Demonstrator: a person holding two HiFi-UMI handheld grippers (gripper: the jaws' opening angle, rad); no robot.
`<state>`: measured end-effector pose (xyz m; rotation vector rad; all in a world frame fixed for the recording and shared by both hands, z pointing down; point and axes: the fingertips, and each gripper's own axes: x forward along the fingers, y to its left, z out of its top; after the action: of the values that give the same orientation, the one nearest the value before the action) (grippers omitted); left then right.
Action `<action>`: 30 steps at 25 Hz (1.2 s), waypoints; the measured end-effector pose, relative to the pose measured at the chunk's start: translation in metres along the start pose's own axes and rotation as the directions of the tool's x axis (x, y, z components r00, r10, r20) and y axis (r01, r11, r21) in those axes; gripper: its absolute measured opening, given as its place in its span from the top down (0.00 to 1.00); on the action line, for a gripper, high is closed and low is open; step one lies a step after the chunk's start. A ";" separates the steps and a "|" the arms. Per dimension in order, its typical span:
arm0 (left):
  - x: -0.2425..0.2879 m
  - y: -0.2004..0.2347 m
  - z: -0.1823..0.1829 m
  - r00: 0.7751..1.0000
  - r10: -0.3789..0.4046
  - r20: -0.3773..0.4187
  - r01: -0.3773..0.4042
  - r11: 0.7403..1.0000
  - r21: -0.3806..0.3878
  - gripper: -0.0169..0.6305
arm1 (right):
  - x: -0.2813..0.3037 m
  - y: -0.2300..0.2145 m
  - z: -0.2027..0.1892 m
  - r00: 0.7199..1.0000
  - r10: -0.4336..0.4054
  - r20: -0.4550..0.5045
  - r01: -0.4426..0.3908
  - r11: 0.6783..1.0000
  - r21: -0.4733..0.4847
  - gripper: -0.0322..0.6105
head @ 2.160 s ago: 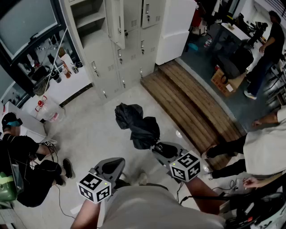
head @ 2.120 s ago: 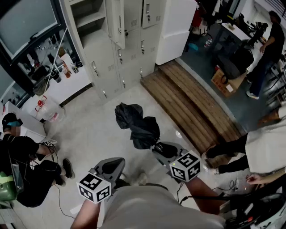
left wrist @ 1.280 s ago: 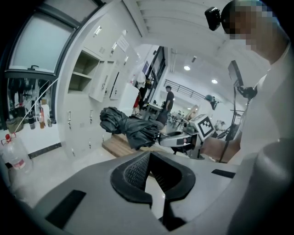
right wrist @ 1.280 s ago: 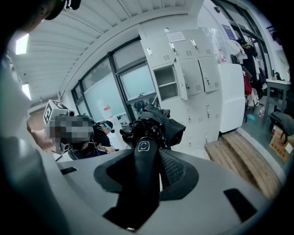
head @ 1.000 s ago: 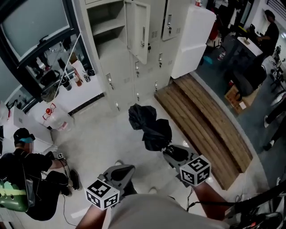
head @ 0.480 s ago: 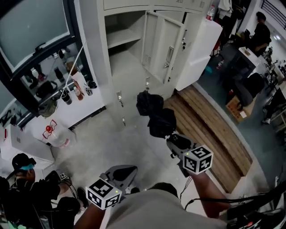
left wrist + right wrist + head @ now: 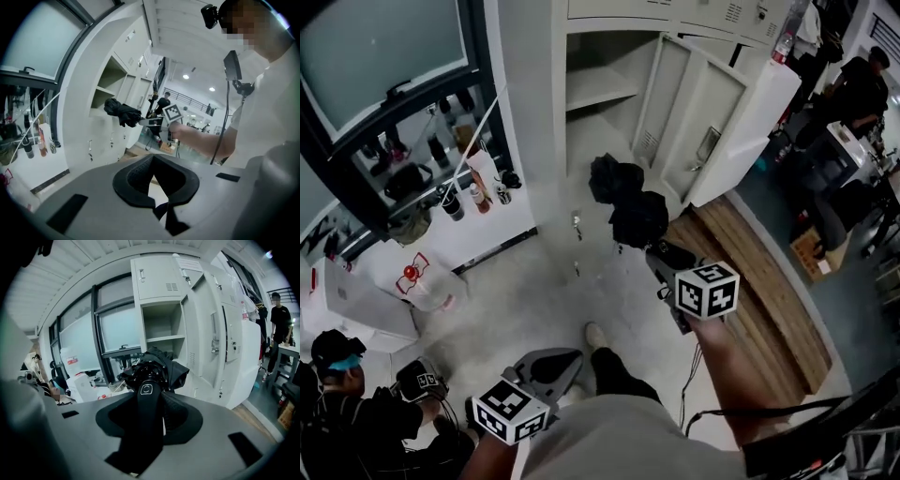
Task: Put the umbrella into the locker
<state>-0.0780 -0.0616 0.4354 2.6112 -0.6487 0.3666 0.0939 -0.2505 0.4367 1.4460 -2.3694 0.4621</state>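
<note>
Moved: locker nearer now, its open compartment just ahead of the umbrella.
Right hand-held gripper: clamped on the stiff handle — canopy soft, light, floppy.
Left hand-held gripper: closed, empty.

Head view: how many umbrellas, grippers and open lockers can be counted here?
Umbrella: 1
Grippers: 2, the left gripper and the right gripper
Open locker: 1
Total: 4

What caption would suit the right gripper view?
Right tongs clamp a folded black umbrella before the open locker.
</note>
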 end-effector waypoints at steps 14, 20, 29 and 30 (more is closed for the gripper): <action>0.065 0.131 0.110 0.993 0.117 0.026 -0.117 0.993 -0.002 0.96 | 0.207 -0.080 0.112 0.999 0.040 0.002 -0.040 0.999 -0.025 0.71; 0.088 0.167 0.133 0.987 0.160 0.026 -0.160 0.987 -0.011 0.96 | 0.281 -0.101 0.137 0.998 0.061 -0.002 -0.061 0.997 -0.042 0.71; 0.092 0.211 0.147 0.965 0.261 0.038 -0.259 0.965 -0.050 0.96 | 0.361 -0.115 0.145 0.998 0.053 -0.040 -0.054 0.998 -0.043 0.71; 0.092 0.214 0.148 0.962 0.271 0.039 -0.269 0.962 -0.055 0.96 | 0.369 -0.115 0.145 0.998 0.054 -0.043 -0.056 0.998 -0.042 0.71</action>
<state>-0.0832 -0.3366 0.4099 2.4939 -1.0222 0.3674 0.0220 -0.6546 0.4793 1.3423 -2.3762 0.4479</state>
